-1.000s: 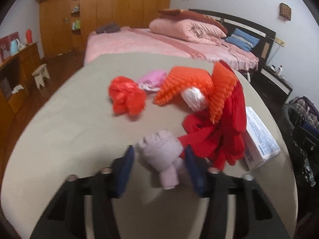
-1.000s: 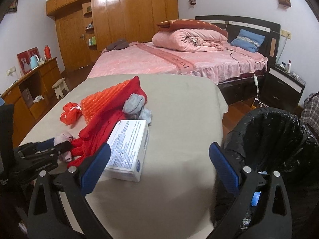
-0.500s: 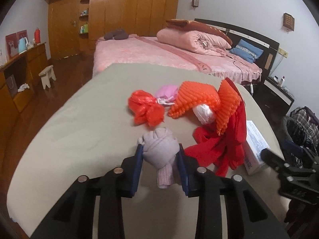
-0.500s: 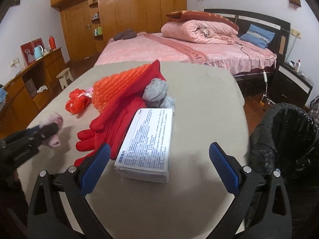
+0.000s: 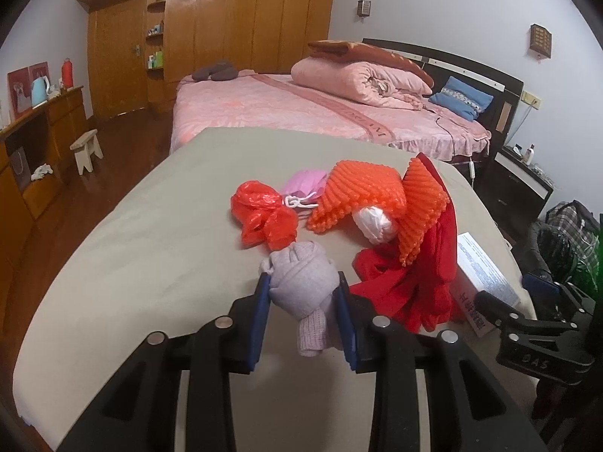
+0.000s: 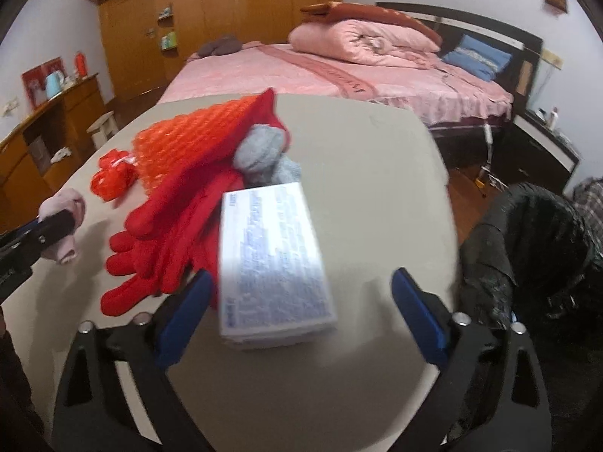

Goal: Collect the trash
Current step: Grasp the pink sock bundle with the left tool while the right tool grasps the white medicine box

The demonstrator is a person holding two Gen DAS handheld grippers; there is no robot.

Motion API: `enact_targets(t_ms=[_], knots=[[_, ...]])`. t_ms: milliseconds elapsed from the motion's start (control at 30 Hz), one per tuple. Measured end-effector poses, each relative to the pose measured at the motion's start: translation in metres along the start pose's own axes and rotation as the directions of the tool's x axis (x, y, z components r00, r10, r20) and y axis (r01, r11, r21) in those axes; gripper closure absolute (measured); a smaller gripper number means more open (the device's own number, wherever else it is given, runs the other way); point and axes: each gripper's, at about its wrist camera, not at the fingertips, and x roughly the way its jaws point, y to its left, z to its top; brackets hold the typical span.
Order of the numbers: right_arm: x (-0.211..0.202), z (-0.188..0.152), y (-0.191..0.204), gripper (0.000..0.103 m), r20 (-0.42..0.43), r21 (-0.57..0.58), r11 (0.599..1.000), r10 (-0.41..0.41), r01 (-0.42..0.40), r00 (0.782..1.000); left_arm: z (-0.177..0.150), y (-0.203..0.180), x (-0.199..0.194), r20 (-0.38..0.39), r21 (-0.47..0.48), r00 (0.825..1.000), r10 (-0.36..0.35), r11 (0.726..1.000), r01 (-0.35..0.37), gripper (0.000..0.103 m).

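Note:
My left gripper is shut on a rolled pale pink sock and holds it above the beige table; the sock also shows at the left of the right wrist view. My right gripper is open, its jaws on either side of a white printed box that lies on the table. Red gloves, orange foam netting, a red plastic bag, a pink mask and a grey sock ball lie on the table.
A black-lined trash bin stands right of the table. A pink bed is behind the table, a wooden wardrobe further back, a dresser at left and a nightstand at right.
My left gripper closed on the pink sock and lifted it. My right gripper moved forward and left, so the white box now lies between its open jaws.

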Motion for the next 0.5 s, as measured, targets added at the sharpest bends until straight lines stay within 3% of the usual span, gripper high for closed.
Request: enact_targets(t_ms=[200, 500], knots=[[0.016, 0.009, 0.004, 0.046, -0.053, 0.004, 0.998, 0.067, -0.067, 0.996, 0.004, 0.0, -0.002, 0.007, 0.003, 1.0, 0.006, 1.0, -0.006, 0.07], [-0.01, 0.011, -0.006, 0.049, -0.005, 0.032, 0.996, 0.08, -0.08, 0.997, 0.009, -0.015, -0.008, 0.027, 0.022, 1.0, -0.013, 1.0, 0.013, 0.07]])
